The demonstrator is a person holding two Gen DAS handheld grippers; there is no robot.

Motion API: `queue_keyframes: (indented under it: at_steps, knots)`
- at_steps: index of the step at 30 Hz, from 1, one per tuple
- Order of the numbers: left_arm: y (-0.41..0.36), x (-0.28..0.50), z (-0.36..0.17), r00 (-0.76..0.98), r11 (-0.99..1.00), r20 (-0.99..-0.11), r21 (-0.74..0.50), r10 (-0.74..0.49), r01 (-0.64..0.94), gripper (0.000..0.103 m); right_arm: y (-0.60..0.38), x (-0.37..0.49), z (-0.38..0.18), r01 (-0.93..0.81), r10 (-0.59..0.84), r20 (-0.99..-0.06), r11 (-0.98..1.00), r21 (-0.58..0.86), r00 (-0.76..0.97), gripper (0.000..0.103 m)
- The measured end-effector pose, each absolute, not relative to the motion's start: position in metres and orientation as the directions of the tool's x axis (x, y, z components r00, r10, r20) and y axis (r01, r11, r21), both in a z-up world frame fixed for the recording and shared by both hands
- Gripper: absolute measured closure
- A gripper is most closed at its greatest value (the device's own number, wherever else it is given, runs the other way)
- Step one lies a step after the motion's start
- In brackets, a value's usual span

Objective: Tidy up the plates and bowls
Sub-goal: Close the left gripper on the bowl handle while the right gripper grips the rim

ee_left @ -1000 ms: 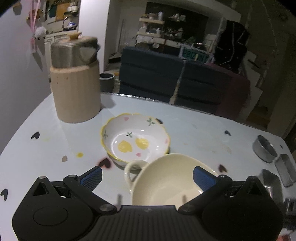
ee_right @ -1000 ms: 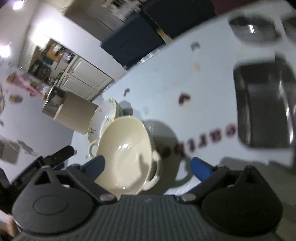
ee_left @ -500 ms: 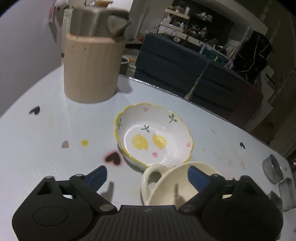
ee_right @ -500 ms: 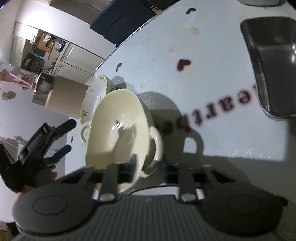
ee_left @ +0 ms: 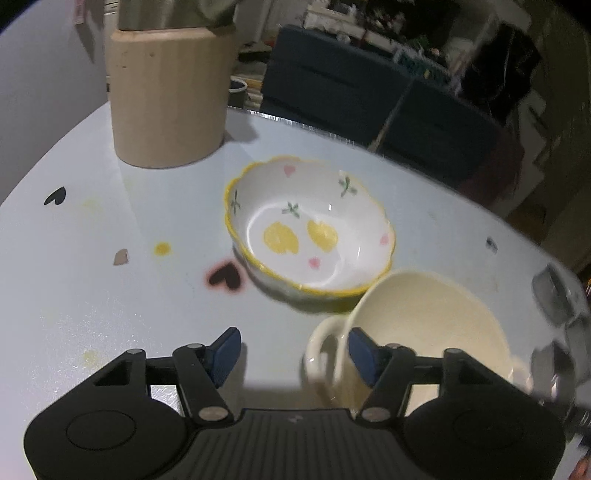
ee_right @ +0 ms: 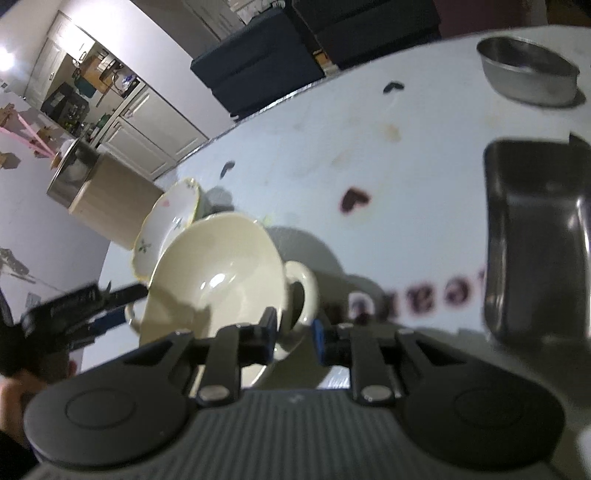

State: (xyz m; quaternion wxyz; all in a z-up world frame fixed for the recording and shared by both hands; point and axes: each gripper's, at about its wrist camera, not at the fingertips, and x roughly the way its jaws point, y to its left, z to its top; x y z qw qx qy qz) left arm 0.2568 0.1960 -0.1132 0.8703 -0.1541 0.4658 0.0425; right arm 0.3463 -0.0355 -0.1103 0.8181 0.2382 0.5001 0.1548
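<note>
The right hand-held gripper (ee_right: 293,341) pinches the rim of the cream two-handled ceramic bowl (ee_right: 218,280) on the table (ee_right: 369,155), likely steadying it, while the left hand-held gripper (ee_left: 293,356), jaws closing, straddles its other handle beside the yellow-rimmed painted bowl (ee_left: 310,230).

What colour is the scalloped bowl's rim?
Yellow rim on the scalloped bowl; clearest in the left wrist view.

A home is showing here: a dark blue sofa (ee_left: 369,92) is standing behind the pale table (ee_left: 92,295). White kitchen cabinets (ee_right: 147,122) and a cluttered counter are sitting beyond, with crowded shelves (ee_left: 369,22) lining the back wall.
</note>
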Motion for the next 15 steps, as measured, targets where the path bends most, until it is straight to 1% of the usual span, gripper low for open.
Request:
queue_keyframes:
  at_steps: [5, 6, 7, 8, 11, 15]
  knots:
    - [0.192, 0.254, -0.113, 0.564, 0.961, -0.824, -0.201, -0.061, -0.188, 0.038, -0.037, 0.349, -0.114, -0.041, 0.493, -0.729, 0.84, 0.541, 0.475, 0.08]
    - [0.191, 0.253, -0.112, 0.564, 0.964, -0.823, -0.194, -0.059, -0.183, 0.04, -0.037, 0.349, -0.114, -0.043, 0.495, -0.727, 0.839, 0.542, 0.476, 0.08]
    - [0.189, 0.252, -0.112, 0.567, 0.966, -0.821, -0.191, -0.061, -0.172, 0.044, -0.037, 0.348, -0.115, -0.048, 0.498, -0.726, 0.838, 0.544, 0.475, 0.08]
    - [0.188, 0.252, -0.111, 0.568, 0.968, -0.821, -0.19, -0.065, -0.165, 0.046, -0.037, 0.349, -0.116, -0.051, 0.501, -0.725, 0.837, 0.545, 0.472, 0.08]
    - [0.184, 0.248, -0.109, 0.558, 0.974, -0.828, -0.171, -0.059, -0.151, 0.049, -0.038, 0.349, -0.113, -0.056, 0.497, -0.73, 0.842, 0.537, 0.47, 0.079]
    - [0.185, 0.243, -0.11, 0.552, 0.972, -0.83, -0.187, -0.08, -0.14, 0.055, -0.034, 0.349, -0.108, -0.072, 0.477, -0.747, 0.86, 0.505, 0.463, 0.079]
